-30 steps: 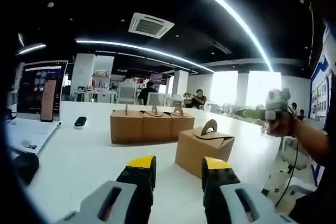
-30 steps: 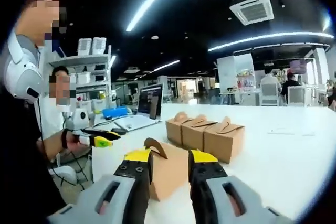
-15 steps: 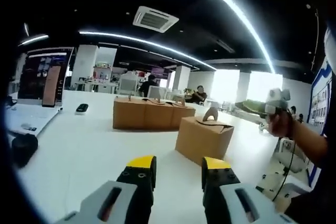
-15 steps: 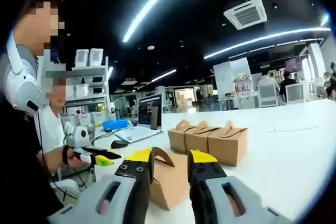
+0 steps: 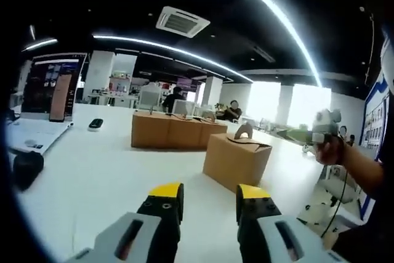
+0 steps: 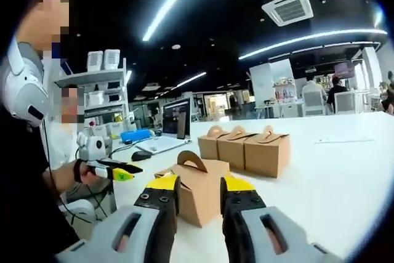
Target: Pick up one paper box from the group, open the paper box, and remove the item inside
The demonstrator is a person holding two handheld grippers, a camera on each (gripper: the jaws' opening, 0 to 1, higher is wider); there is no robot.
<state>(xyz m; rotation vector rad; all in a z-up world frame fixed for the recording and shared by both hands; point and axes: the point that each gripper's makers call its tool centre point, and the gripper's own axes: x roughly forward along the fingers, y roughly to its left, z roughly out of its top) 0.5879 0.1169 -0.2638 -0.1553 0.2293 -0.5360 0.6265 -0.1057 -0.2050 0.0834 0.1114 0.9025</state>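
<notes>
In the left gripper view my left gripper (image 5: 209, 196) hangs parted and empty before a closed brown handled paper box (image 5: 236, 159), while in the right gripper view my right gripper (image 6: 201, 191), also parted, flanks that box (image 6: 196, 189) near three brown boxes in a row (image 6: 245, 149).

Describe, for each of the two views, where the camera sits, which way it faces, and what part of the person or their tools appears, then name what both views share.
Left gripper view: rides the left hand-held gripper, low over the white table, facing the single paper box; the person's hand holding the right hand-held gripper enters at right.
Right gripper view: rides the right hand-held gripper, facing the same single box from the opposite side; the left hand-held gripper and the person's torso show at left.
Shared: the single box, the row of three boxes, the laptop.
</notes>
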